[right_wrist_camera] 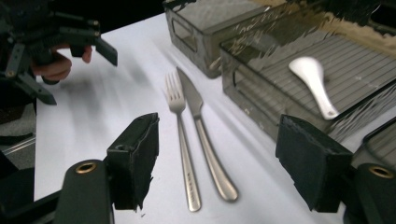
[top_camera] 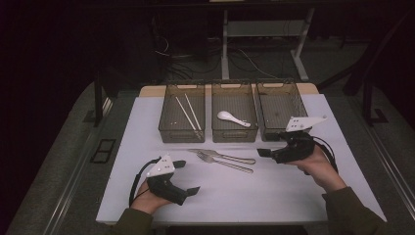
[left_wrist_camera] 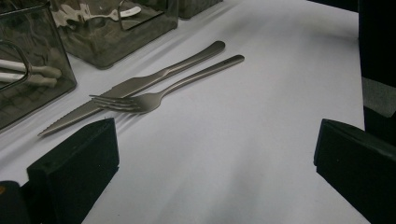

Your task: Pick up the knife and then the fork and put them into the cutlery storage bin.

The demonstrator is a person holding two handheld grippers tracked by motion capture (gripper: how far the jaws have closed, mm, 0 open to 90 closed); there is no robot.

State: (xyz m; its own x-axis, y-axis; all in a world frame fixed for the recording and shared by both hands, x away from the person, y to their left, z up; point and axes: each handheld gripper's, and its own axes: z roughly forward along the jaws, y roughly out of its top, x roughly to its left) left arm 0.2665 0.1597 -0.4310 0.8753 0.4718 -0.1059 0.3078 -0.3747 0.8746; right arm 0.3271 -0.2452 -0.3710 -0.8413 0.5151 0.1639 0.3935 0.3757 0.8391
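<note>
the fork (top_camera: 224,162) and knife (top_camera: 221,155) lie side by side at frame centre in the high view, with bare white table (top_camera: 254,196) below them and to their left. three bins (top_camera: 234,119) stand in a row just above, walling off the upper side. the right gripper (top_camera: 268,152), jaws apart, sits near the handle ends at right, seemingly clear of them; the left gripper (top_camera: 186,177) blocks the lower left.

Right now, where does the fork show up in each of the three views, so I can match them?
High view: the fork lies on the white table cover, centre, just below the knife.
Left gripper view: upper left of centre, prongs pointing left, resting across the knife blade.
Right gripper view: centre, prongs pointing up, left of the knife.
Shared landmark: the white spoon in the middle bin.
</note>
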